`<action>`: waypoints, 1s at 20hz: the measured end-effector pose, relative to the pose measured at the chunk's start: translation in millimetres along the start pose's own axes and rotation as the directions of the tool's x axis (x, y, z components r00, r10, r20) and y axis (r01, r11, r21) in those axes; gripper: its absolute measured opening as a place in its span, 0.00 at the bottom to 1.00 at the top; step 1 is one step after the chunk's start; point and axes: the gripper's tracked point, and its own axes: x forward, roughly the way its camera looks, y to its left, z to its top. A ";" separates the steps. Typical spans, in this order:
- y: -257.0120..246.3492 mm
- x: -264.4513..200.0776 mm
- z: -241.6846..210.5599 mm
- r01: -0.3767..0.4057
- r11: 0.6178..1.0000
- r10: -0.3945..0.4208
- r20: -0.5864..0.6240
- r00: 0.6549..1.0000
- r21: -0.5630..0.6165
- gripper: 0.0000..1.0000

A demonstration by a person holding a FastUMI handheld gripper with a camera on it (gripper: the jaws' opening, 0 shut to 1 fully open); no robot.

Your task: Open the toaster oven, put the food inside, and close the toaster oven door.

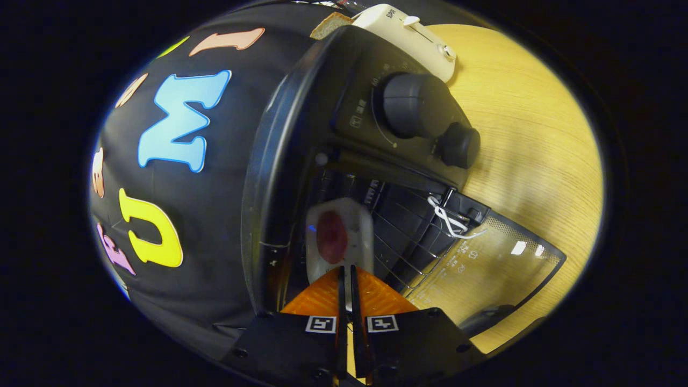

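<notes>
The packaged food [339, 239], a pale tray with a dark red piece, sits inside the toaster oven [301, 161] over its wire rack [400, 242]. The gripper [347, 279] has its jaws nearly closed, pinching the tray's near edge. The glass door [494, 263] hangs open above the wooden desk [537, 140].

Black toaster oven [301, 134], pale wood-grain table [537, 134]
</notes>
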 end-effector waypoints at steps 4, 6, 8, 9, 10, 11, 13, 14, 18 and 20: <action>-8.2 -22.4 -27.1 0.007 0.996 -0.014 -0.081 0.997 -0.086 0.26; -14.3 -37.8 -42.5 0.003 0.988 -0.021 -0.114 0.993 -0.153 0.50; -13.2 -50.2 -50.4 -0.016 0.980 -0.010 -0.130 0.992 -0.200 0.61; -12.2 -55.4 -52.5 -0.024 0.975 -0.006 -0.133 0.991 -0.220 0.73; -12.3 -60.2 -54.1 -0.023 0.971 -0.011 -0.140 0.990 -0.239 0.85; -13.0 -63.3 -56.8 -0.019 0.965 -0.020 -0.146 0.989 -0.261 0.92; -14.9 -72.5 -60.5 -0.013 0.947 -0.040 -0.157 0.987 -0.321 0.98; -17.0 -76.6 -61.8 -0.008 0.932 -0.051 -0.155 0.987 -0.361 0.98; -43.2 -90.0 -68.7 0.065 0.837 -0.163 -0.134 0.977 -0.544 0.98; -60.1 -94.9 -70.3 0.106 0.759 -0.225 -0.106 0.968 -0.643 0.98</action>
